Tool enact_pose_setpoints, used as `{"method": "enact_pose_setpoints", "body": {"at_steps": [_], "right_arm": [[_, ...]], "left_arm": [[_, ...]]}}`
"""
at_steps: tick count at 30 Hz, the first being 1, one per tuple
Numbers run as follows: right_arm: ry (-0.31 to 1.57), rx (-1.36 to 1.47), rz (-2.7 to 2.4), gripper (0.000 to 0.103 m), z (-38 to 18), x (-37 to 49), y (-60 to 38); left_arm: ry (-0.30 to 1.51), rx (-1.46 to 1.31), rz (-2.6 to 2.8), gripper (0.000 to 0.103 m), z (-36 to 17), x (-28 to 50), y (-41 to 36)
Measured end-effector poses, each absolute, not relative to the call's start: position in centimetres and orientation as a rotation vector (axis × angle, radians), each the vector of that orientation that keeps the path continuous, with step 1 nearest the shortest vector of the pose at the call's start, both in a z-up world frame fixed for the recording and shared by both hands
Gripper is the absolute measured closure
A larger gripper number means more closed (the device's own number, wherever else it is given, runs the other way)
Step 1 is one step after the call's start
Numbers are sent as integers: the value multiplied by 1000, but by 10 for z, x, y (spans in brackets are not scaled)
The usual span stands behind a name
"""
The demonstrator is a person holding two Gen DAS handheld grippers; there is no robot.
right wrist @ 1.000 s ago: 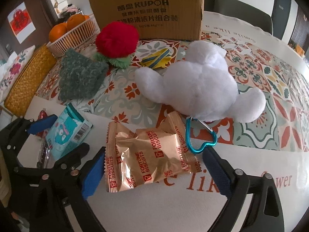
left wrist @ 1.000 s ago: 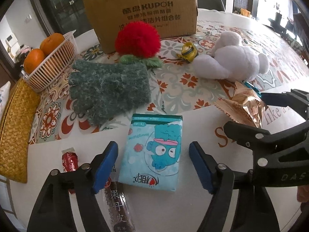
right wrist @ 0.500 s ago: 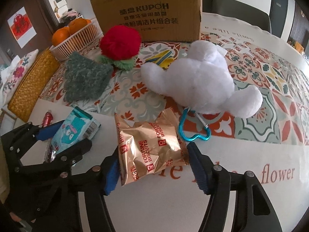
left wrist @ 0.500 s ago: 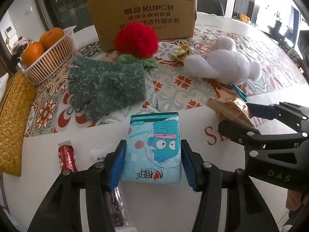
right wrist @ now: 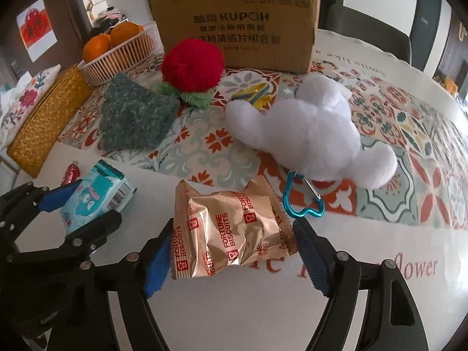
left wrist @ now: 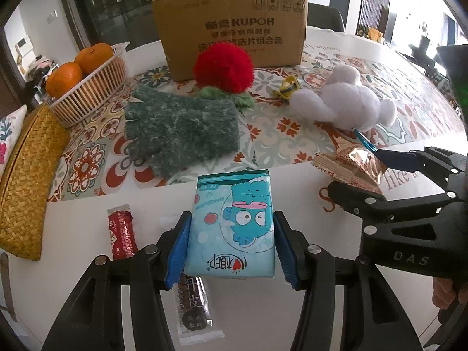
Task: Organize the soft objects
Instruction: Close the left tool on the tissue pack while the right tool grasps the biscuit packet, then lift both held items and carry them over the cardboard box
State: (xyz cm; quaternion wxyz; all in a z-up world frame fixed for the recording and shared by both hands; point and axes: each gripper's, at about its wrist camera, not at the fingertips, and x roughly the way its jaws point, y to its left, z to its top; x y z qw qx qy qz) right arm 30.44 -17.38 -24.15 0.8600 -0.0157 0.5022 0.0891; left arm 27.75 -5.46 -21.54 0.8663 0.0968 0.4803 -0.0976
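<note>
Tissue pack (left wrist: 232,228) lengthwise in left claw (left wrist: 231,250), upright

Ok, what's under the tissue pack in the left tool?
A clear-wrapped dark snack bar pokes out beneath the tissue pack, lying on the white table. Its upper end is covered by the pack.

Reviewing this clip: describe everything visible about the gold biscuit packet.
The gold biscuit packet is crinkled, shiny foil with crimped ends, printed "FORTUNE BISCUITS" in red beside small red logos. It looks puffed and sealed, and is clamped at both ends by the right hand-held gripper, above the white tablecloth. A blue heart-shaped carabiner lies just beyond it.
</note>
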Motion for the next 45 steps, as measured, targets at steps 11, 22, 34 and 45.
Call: {"method": "enact_pose_setpoints", "body": {"at_steps": [11,22,34,45], "right_arm": [[1026,-53,215,46,-246,306,-164],[965,-96,206,57,-228,293,-164],[901,-27,179,57,-188,288,-169],[792,37,118,57,-131,294,-176]], "left_arm": [[1004,191,-176,49,-217,279,-45],[991,192,-172,49,-211,270,-47],[908,137,-151,49,-169,269,-46],[812,83,-136,49,-115,285,-39]]}}
